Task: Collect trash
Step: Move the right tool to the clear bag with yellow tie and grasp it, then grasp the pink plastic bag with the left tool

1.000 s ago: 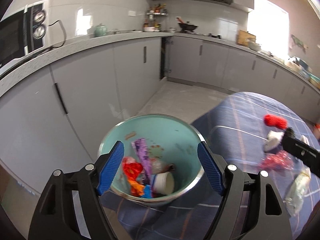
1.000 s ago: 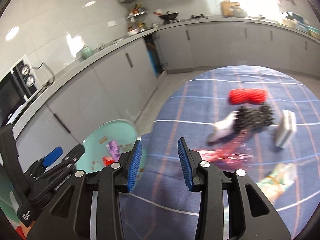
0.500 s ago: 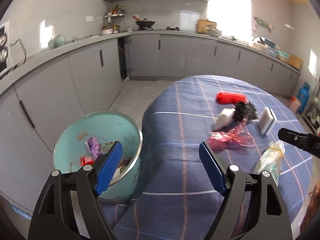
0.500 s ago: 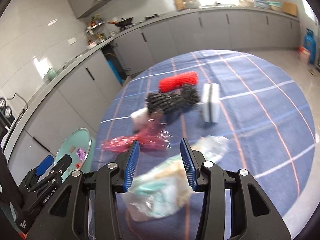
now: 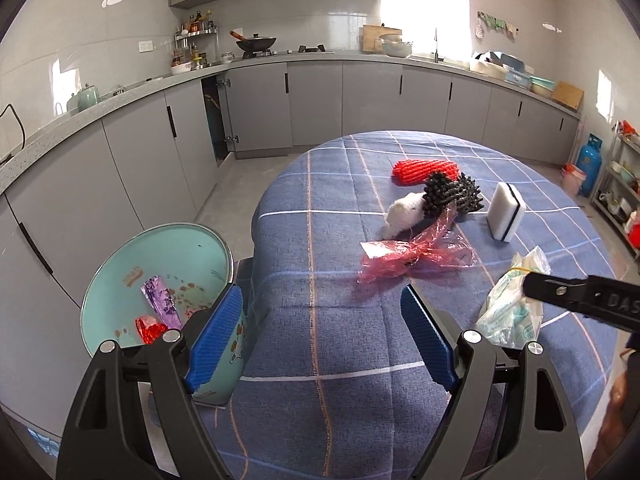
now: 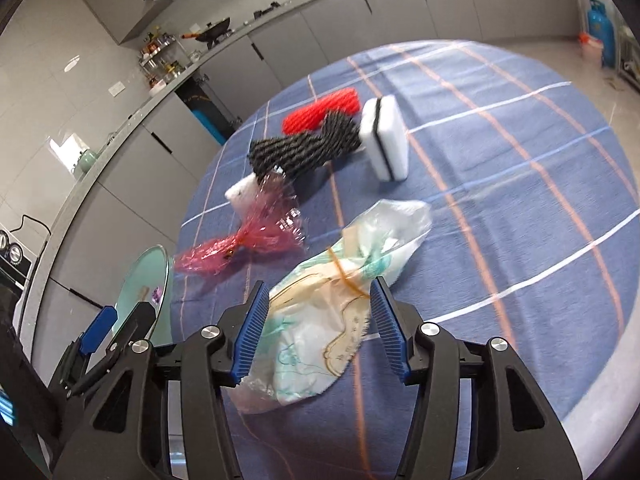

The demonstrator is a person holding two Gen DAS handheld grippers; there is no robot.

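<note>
Clear plastic bag (image 6: 340,312) blurred, its near end behind right claw (image 6: 318,334).

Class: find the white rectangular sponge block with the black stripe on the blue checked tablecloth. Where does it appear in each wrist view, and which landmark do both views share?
Left wrist view: the white rectangular sponge block with the black stripe stands right of centre, right of the black knobbly foam net.
Right wrist view: sponge block upper centre, right of that net.
Shared landmark: the red foam net behind both.
</note>
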